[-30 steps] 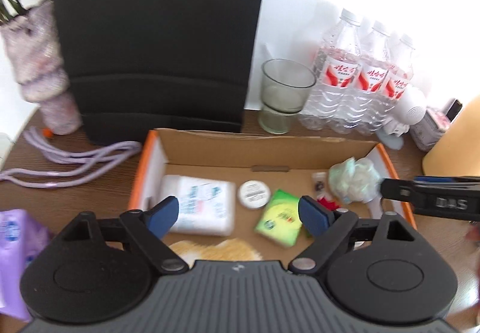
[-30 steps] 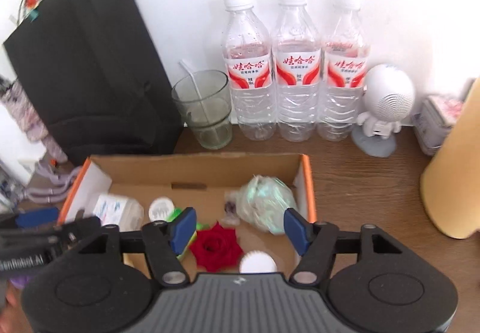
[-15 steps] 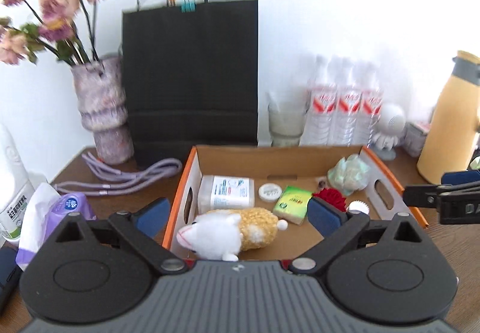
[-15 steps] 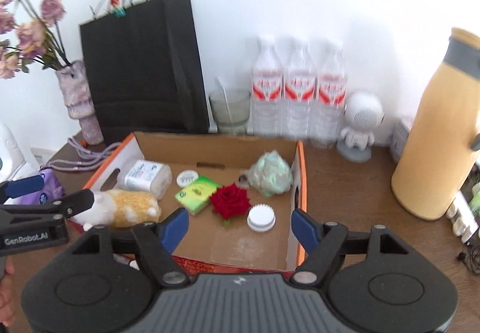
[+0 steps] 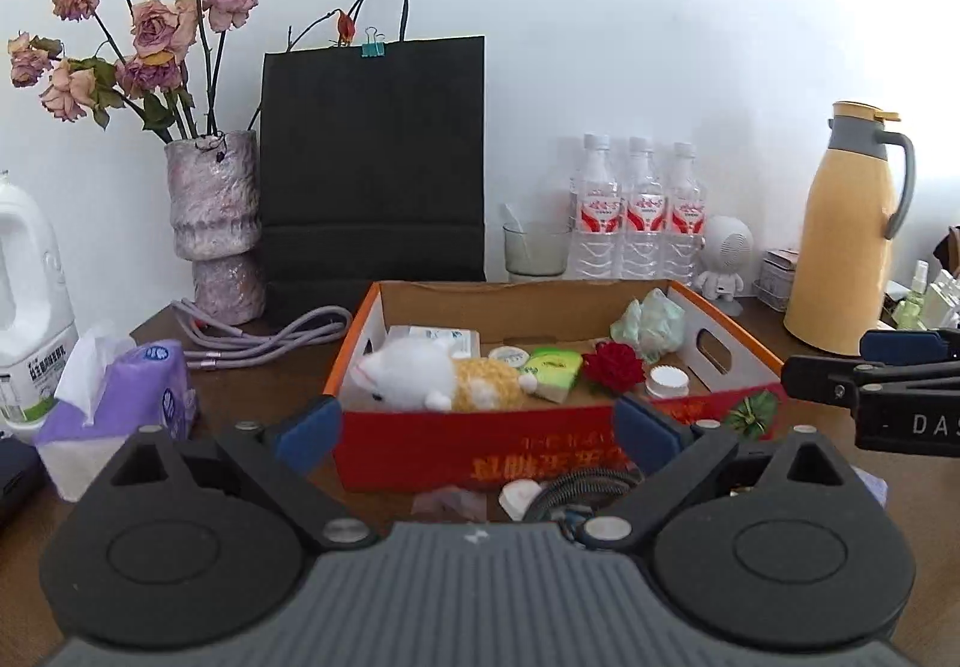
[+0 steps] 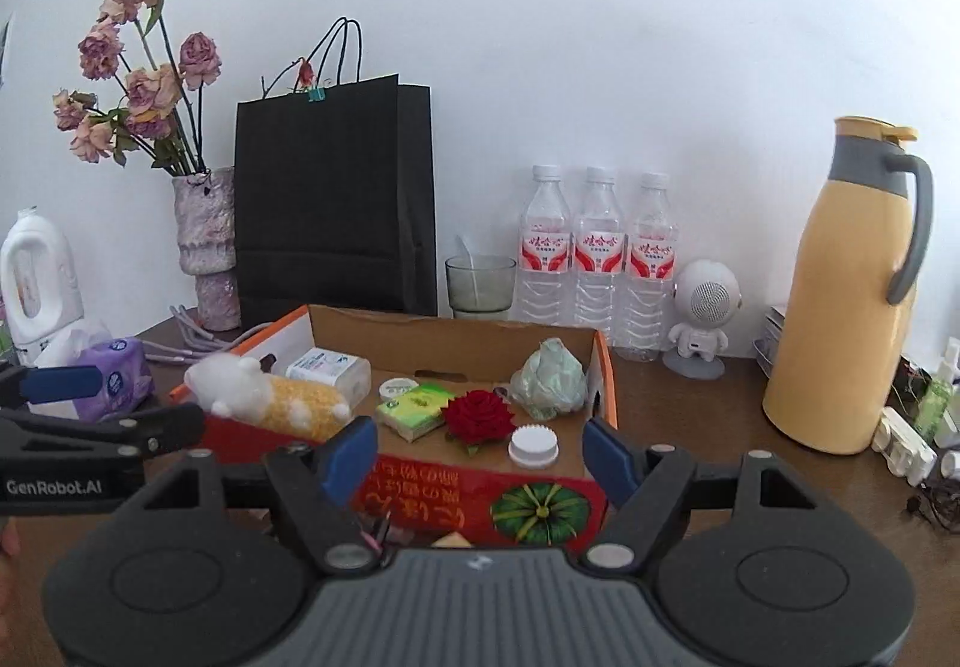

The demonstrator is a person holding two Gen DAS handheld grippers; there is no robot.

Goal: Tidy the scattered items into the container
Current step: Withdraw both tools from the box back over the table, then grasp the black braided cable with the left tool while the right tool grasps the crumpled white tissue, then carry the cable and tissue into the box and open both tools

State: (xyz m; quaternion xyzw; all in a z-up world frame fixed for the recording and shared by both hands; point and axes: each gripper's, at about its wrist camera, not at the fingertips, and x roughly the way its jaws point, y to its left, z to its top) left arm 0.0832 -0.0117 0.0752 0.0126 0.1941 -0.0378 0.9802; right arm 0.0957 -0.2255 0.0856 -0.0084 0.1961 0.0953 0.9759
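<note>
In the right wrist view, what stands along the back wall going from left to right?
White detergent jug → vase of dried roses → black paper bag → glass with a spoon → three water bottles → white robot figure → yellow thermos jug.

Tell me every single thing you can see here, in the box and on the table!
Box: one, red front, orange rim, table middle.
Plush cat: one, white and yellow, box left.
Rose: one, red, in box.
Green packet: one, in box.
White cap: one, in box.
Crumpled wad: one, pale green, box back right.
Water bottles: three, clear, by wall.
Glass: one, beside bottles.
Bag: one, black, behind box.
Vase: one, pinkish, dried roses.
Jug: one, yellow, right.
Tissue pack: one, purple, left.
Left claw: open.
Right claw: open.
</note>
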